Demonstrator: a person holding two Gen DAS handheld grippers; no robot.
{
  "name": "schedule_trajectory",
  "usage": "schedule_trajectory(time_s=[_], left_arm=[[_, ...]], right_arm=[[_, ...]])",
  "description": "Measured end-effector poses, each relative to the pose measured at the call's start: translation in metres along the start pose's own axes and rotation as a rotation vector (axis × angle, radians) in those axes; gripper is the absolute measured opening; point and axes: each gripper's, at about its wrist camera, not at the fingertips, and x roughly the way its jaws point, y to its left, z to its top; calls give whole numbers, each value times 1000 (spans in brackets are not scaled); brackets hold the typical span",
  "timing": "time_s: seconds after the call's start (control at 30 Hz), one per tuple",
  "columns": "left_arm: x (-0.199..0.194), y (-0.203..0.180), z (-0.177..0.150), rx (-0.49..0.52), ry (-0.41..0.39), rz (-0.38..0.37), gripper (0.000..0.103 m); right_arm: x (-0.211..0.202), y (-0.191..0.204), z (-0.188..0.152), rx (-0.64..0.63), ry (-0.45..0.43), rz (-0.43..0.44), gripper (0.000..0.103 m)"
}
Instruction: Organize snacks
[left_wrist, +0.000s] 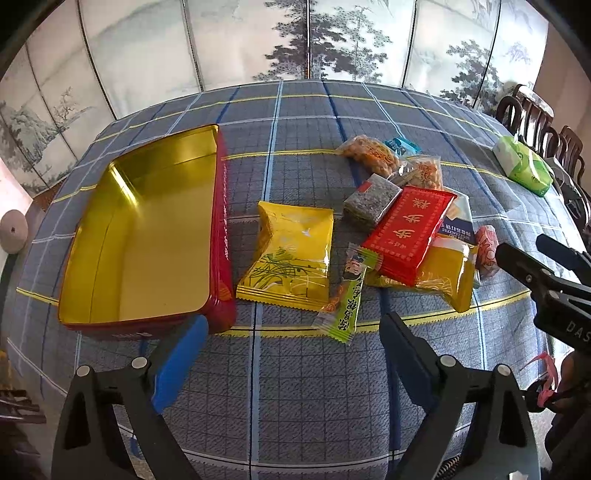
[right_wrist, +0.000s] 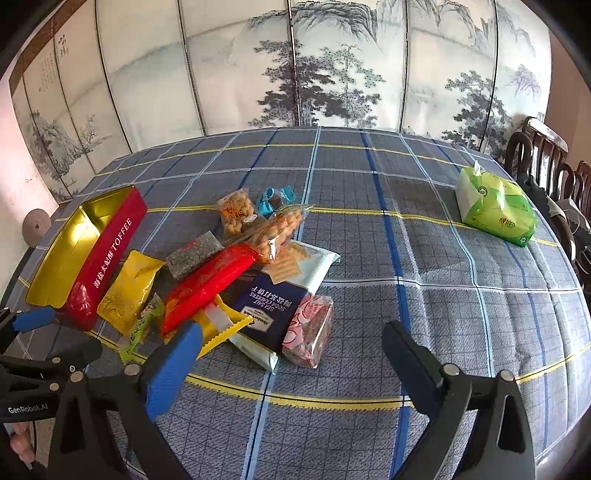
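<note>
Your left gripper (left_wrist: 295, 332) and right gripper (right_wrist: 291, 339) both gape, gripping nothing. Red tin (left_wrist: 221, 236) at nine o'clock of snack pile (left_wrist: 406, 229).

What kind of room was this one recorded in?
Probably a home dining room. A large table under a blue plaid tablecloth has dark carved wooden chairs along one side, a green pack of tissues lies on it, and a folding screen painted with ink pines stands behind.
</note>
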Motion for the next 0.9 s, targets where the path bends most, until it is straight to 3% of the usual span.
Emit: schedule_trajectory(time_s=[0.17,0.53,0.63,0.73,0.9], left_arm=[[0,1,0,0,-2,-1,89],[3,10,2,-14,-2,-19,78],[4,11,4,-12,-4,-24,77],[5,11,5,-3,-2,-37,68],[6,12,8,0,-3,-52,68]], right_arm=[[2,-5,-2,1,9,-11,90],[25,-14,-5,35,75,-7,55],[30,-14,-5,42,82,-9,54],[36,-15,-5,45,92,-11,47],[45,-16,-7,54,102,-7,42]])
